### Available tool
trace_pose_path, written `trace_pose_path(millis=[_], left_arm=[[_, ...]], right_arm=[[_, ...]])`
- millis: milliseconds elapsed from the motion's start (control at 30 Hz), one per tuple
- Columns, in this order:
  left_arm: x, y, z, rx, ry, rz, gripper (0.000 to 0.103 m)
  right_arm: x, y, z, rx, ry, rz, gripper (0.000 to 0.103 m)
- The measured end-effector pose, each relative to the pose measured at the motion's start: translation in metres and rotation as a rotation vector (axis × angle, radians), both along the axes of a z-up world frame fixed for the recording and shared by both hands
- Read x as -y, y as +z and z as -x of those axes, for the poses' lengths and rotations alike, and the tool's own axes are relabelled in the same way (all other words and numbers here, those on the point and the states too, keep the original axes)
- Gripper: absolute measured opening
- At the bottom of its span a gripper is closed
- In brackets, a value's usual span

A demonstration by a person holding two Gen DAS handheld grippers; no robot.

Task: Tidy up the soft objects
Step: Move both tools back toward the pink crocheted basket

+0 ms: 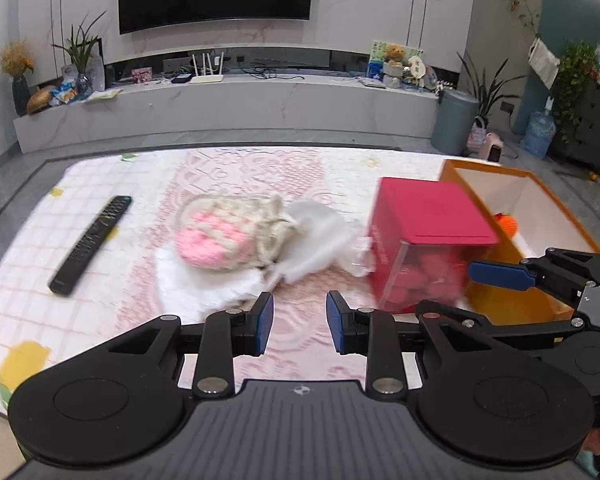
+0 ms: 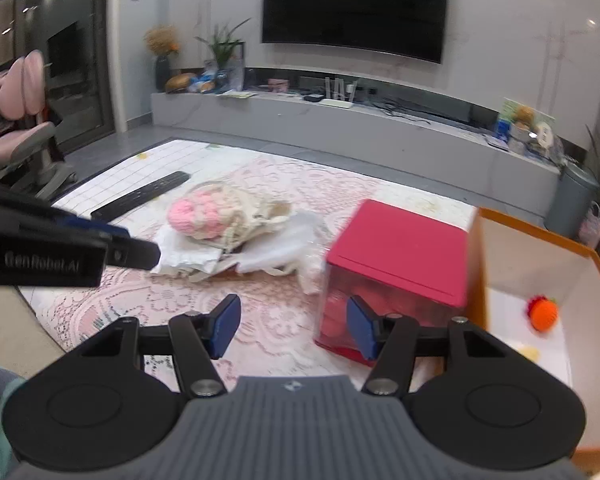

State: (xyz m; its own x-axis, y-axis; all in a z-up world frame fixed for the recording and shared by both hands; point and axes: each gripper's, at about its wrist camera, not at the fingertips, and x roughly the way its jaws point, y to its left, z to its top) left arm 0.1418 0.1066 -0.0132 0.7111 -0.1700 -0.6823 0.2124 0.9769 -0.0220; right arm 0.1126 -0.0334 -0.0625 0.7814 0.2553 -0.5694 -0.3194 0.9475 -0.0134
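A pink knitted soft toy in a cream net bag (image 1: 220, 236) (image 2: 208, 212) lies on white cloths (image 1: 316, 236) (image 2: 268, 252) mid-table. A red-lidded clear box (image 1: 424, 240) (image 2: 396, 272) with red soft things inside stands to their right. An orange box (image 1: 540, 200) (image 2: 540, 264) holds an orange knitted ball (image 1: 507, 222) (image 2: 543, 314). My left gripper (image 1: 299, 324) is open and empty, just short of the cloths. My right gripper (image 2: 292, 328) is open and empty, its right finger in front of the red box.
A black remote (image 1: 92, 244) (image 2: 140, 196) lies on the left of the lace-covered table (image 1: 260, 168). A TV console, plants and a grey bin (image 1: 456, 120) stand beyond. A pink chair (image 2: 20, 120) is at the far left.
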Motion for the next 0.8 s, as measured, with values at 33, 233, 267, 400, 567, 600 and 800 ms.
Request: trace_pose_path(millis=[33, 233, 267, 400, 567, 600, 800], left_arm=[[-0.003, 0.0, -0.004, -0.004, -0.007, -0.019, 0.035], [-0.02, -0.018, -0.038, -0.015, -0.048, -0.063, 0.035], [-0.021, -0.022, -0.044, -0.012, -0.056, -0.073, 0.035], [-0.026, -0.037, -0.067, 0.002, -0.1, -0.124, 0.04], [-0.021, -0.053, -0.092, 0.036, -0.186, -0.254, 0.045], [-0.02, -0.056, -0.097, 0.039, -0.198, -0.28, 0.047], [-0.011, -0.078, -0.111, 0.055, -0.311, -0.377, 0.055]], right_arm=[[-0.006, -0.001, -0.004, -0.001, 0.014, 0.005, 0.058], [-0.035, -0.011, -0.036, -0.009, 0.074, 0.033, 0.057], [-0.04, -0.013, -0.043, -0.005, 0.084, 0.038, 0.056], [-0.056, -0.019, -0.07, -0.004, 0.108, 0.059, 0.051], [-0.071, -0.03, -0.104, -0.01, 0.125, 0.075, 0.049], [-0.073, -0.032, -0.111, -0.012, 0.123, 0.079, 0.048], [-0.077, -0.043, -0.142, -0.029, 0.114, 0.061, 0.047]])
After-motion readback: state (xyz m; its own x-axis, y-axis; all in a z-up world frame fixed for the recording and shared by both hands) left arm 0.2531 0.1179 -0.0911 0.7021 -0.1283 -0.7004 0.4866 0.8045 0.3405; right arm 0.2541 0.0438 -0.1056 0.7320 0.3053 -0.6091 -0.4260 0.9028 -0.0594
